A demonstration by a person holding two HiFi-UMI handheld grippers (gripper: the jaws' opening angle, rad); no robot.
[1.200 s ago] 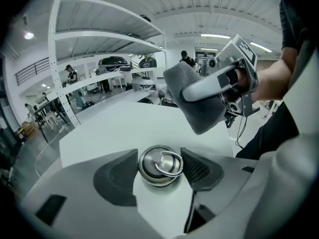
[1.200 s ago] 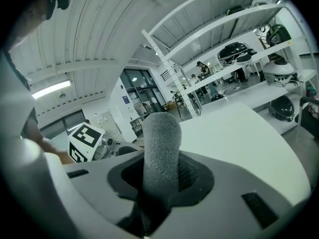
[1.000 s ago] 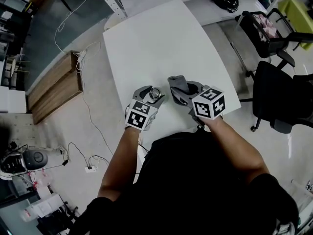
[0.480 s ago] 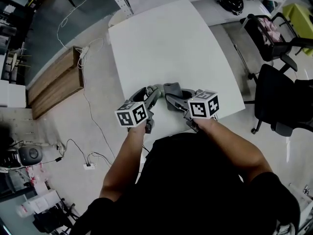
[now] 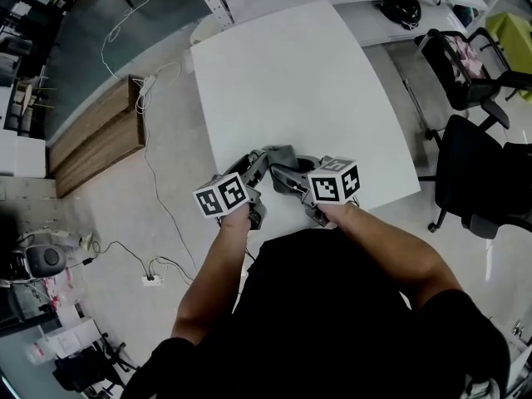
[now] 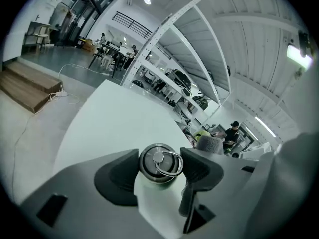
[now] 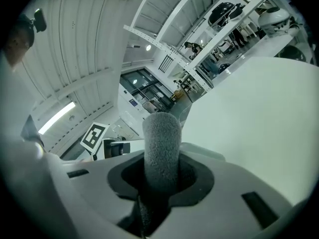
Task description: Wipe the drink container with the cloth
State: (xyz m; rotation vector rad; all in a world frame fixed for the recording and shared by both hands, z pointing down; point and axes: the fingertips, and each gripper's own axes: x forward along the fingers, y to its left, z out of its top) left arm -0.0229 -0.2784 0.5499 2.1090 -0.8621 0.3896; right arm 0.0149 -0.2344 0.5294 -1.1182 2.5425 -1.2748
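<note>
The drink container (image 6: 159,164), pale green with a metal lid and ring, sits between the jaws of my left gripper (image 6: 160,167), which is shut on it. In the head view the left gripper (image 5: 258,166) holds it over the near edge of the white table (image 5: 291,81). My right gripper (image 7: 160,176) is shut on a rolled grey cloth (image 7: 161,151). The head view has the right gripper (image 5: 284,174) beside the left one, with the cloth (image 5: 279,155) against the container's right side. The cloth's tip (image 6: 209,144) also shows beside the lid. The container's body is mostly hidden.
Black office chairs (image 5: 482,173) stand right of the table. A wooden platform (image 5: 91,140) and loose cables (image 5: 154,181) lie on the floor to the left. Another white desk (image 5: 366,2) stands behind the table.
Both grippers have drawn back toward the table's near edge and closer together. The left gripper has turned, and the cloth now lies against the container.
</note>
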